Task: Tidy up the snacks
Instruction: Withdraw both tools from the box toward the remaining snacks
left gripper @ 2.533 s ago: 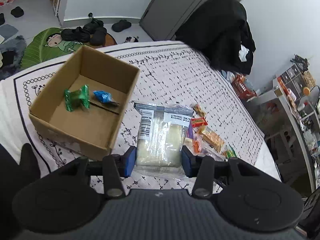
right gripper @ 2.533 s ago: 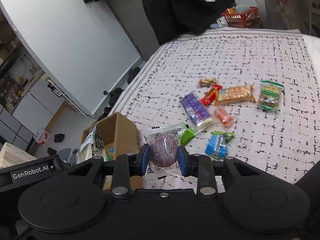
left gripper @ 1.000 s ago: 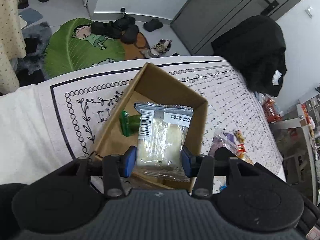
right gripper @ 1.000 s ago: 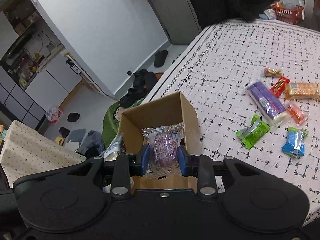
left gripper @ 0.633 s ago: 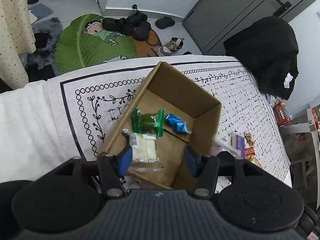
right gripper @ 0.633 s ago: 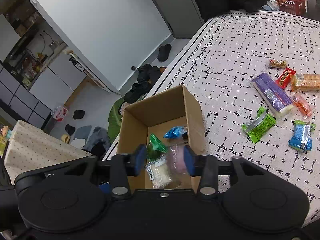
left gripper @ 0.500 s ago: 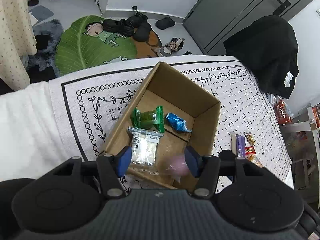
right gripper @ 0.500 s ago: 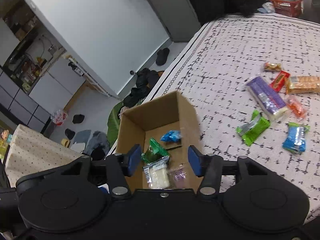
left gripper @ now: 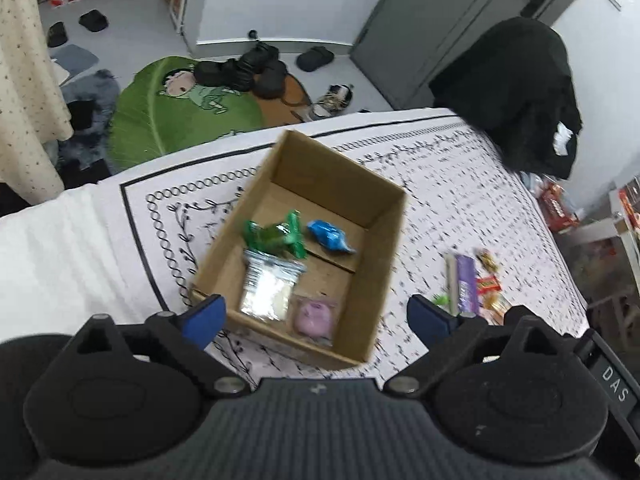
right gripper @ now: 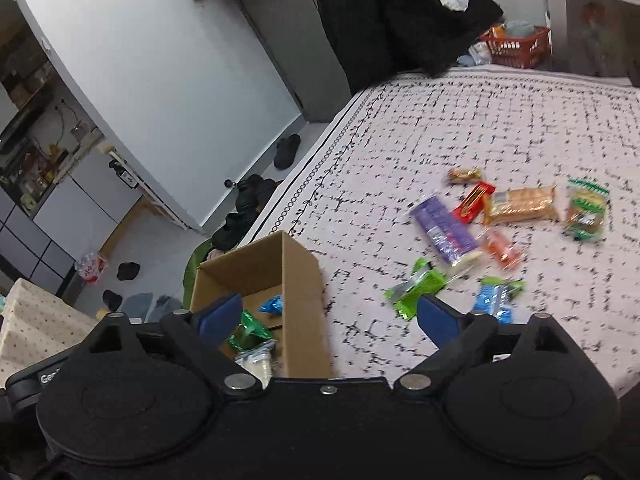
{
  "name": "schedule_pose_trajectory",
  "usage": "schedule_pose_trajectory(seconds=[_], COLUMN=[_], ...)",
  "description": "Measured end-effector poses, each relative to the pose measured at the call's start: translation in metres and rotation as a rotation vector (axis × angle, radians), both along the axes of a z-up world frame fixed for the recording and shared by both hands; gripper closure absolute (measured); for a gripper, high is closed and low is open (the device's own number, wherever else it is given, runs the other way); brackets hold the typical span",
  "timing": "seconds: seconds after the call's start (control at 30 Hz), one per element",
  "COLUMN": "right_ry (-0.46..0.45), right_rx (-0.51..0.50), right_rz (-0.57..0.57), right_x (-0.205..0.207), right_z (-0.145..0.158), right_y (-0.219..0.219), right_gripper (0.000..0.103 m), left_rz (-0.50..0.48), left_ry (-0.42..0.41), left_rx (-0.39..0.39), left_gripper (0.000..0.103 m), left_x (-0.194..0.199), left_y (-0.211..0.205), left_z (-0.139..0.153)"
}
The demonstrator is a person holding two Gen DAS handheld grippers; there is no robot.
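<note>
The cardboard box point(left gripper: 344, 184) is standing open-topped near the left edge of the patterned cloth point(right gripper: 460, 120), its upright walls blocking any level approach; only the way down from above is lying free. Four packets are covering most of its floor, leaving the far end bare. To the right, scattered snacks point(right gripper: 500, 216) are crowding the middle, while the far cloth is lying clear.
</note>
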State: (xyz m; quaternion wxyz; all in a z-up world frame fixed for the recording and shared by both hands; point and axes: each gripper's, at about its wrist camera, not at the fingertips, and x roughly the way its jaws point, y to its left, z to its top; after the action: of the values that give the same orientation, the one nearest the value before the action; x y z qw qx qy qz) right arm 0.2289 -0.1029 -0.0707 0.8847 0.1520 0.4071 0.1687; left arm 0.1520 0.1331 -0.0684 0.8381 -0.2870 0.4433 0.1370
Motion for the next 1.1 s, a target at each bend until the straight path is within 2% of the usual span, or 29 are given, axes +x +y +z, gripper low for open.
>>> schedule_pose_trajectory(seconds=[0.03, 0.23, 0.6, 1.1], right_ry=[-0.007, -0.051, -0.095, -0.078], right_rx=[-0.005, -0.009, -0.009, 0.005], right_rz=[0.002, -0.006, -0.061, -0.129], right_x=[-0.001, -0.008, -0.013, -0.009], right_z=[0.002, 0.012, 0.024, 0.020], right_y=[-0.003, -0.021, -0.059, -0.117], right_gripper=[0.007, 0.000, 0.000, 0.000], left_rz=[-0.014, -0.056, -0.097, -0.167], left_ry=[-0.007, -0.023, -0.078, -0.077], left_rx=[0.002, 0.003, 0.038, 0.074], left_gripper=[0.000, 0.000, 0.000, 0.000], left_x=[-0.001, -0.008, -0.017, -0.017], left_y=[-0.004, -0.021, -0.046, -0.084], left_z=[0.001, 0.007, 0.025, 0.029])
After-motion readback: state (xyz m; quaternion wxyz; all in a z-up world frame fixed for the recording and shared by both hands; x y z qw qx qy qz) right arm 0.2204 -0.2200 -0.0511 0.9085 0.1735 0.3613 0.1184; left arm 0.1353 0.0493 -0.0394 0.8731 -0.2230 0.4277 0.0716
